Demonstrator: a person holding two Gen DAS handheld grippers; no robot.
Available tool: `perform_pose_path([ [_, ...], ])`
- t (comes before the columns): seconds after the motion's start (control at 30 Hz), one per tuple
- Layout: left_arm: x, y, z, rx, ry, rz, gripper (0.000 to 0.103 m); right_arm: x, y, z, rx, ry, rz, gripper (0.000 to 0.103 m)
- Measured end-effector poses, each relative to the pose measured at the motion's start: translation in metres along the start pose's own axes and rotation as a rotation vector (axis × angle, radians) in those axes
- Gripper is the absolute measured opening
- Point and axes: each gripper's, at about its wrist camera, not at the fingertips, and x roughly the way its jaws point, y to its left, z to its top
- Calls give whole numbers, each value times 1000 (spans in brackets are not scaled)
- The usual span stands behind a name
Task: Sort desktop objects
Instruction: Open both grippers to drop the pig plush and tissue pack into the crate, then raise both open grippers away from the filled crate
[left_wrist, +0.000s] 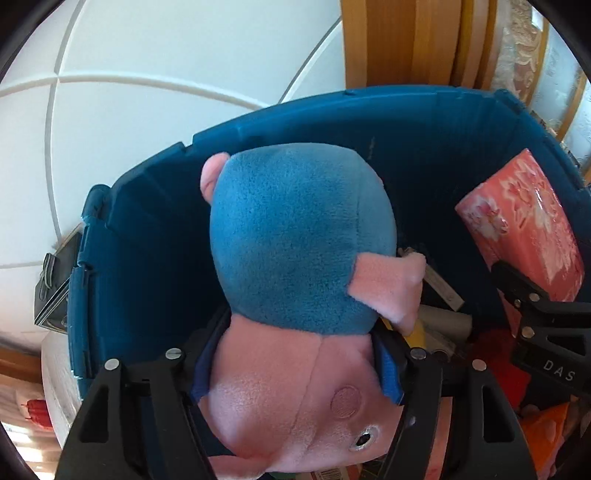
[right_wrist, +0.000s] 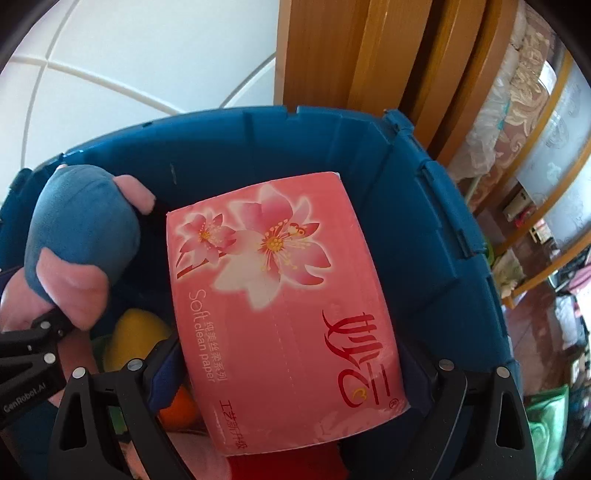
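Blue plastic bin (left_wrist: 147, 236) fills both my views. Above its opening, my right gripper (right_wrist: 295, 373) has its fingers (right_wrist: 162, 373) clamped on a pink tissue pack (right_wrist: 280, 306). Beside it, my left gripper (left_wrist: 295, 362) has its fingers (left_wrist: 388, 373) squeezing a pink-and-blue plush pig (left_wrist: 299, 258). A yellow toy (right_wrist: 136, 336) lies inside the bin.
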Motion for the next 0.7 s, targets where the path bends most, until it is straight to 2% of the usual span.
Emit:
perform_pose_path([
  [0.07, 10, 2, 1, -6, 26, 29, 70, 13, 4, 0, -17, 24, 10, 96],
  [0.17, 19, 2, 0, -14, 63, 14, 70, 28, 11, -1, -43, 57, -10, 96],
  [0.23, 16, -2, 1, -14, 42, 30, 71, 36, 14, 0, -65, 73, -40, 96],
  [0.3, 12, -6, 2, -3, 28, 36, 80, 41, 15, 1, -69, 79, -40, 96],
  [0.4, 11, -10, -1, -12, 33, 28, 80, 44, 14, -2, -66, 82, -35, 96],
  [0.57, 8, -14, -9, -16, 62, -2, 80, 33, 13, -7, -66, 73, -17, 103],
  [0.7, -2, -5, -5, -7, 70, -42, 80, 11, 14, -9, -67, 85, -21, 103],
])
